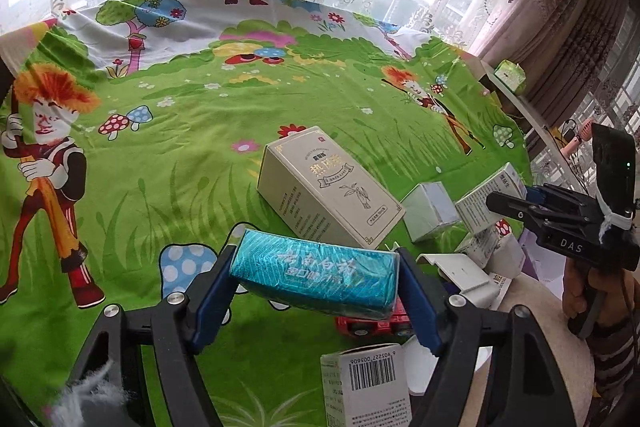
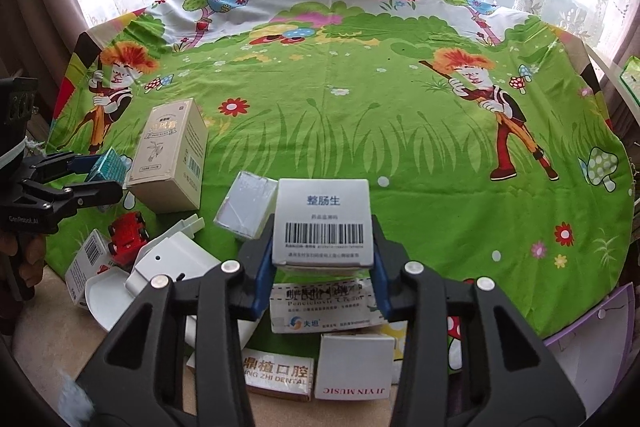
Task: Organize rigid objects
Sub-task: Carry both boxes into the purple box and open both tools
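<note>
Left gripper: jaws clamped on teal box by its ends, held above the desk, beige box just beyond. Right gripper: jaws closed on white barcode box, over the near-edge clutter.

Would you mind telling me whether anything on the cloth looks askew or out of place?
Yes: the beige box lies tipped on its side at a slant, and a red toy car sits among the cartons near a white plastic piece. The left gripper holds a teal box, the right gripper a white box.
</note>
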Available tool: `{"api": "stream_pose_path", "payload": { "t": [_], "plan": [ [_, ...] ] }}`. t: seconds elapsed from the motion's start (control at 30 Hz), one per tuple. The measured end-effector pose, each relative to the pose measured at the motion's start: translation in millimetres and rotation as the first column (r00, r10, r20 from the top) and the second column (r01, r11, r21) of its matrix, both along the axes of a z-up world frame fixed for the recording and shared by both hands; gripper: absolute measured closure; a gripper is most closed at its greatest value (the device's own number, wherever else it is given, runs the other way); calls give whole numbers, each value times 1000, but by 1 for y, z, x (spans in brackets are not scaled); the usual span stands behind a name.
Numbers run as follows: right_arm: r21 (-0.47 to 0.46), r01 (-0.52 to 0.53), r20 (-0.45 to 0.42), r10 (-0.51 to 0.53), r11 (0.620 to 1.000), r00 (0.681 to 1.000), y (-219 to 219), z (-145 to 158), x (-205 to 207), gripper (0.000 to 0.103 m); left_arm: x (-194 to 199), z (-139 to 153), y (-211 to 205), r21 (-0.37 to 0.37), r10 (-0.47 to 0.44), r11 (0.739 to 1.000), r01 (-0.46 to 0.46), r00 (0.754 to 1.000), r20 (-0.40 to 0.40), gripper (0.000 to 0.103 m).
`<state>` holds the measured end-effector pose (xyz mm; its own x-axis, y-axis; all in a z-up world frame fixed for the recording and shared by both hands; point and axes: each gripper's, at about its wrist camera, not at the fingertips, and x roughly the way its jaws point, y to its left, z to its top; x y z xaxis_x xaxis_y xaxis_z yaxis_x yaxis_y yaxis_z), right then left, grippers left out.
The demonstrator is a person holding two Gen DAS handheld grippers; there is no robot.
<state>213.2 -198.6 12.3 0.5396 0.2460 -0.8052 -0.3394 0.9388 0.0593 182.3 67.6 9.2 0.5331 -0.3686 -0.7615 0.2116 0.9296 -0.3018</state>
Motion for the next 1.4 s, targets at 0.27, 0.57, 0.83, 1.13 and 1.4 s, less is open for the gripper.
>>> {"api": "stream_pose_path", "payload": {
  "t": [0.27,0.57,0.83,1.13,1.4],
  "plan": [
    [45,13,21,-14,999,1000,-18,17,-34,58,-50,34,-28,-21,15,1000,-13,995,99,27],
    [77,55,28,-58,995,998,-60,26,-74,58,-91,45,-86,-44,-60,997,66,990,126,27],
    [86,105,28,-108,991,994,-105,28,-111,58,-117,52,-139,-64,-138,987,147,982,127,27],
    [105,225,14,-228,969,974,-171,24,-142,58,-125,52,-204,-11,-246,969,248,965,95,27],
    [103,336,17,-339,936,941,-223,19,-150,58,-125,48,-268,40,-363,932,361,930,64,27]
  ]
}}
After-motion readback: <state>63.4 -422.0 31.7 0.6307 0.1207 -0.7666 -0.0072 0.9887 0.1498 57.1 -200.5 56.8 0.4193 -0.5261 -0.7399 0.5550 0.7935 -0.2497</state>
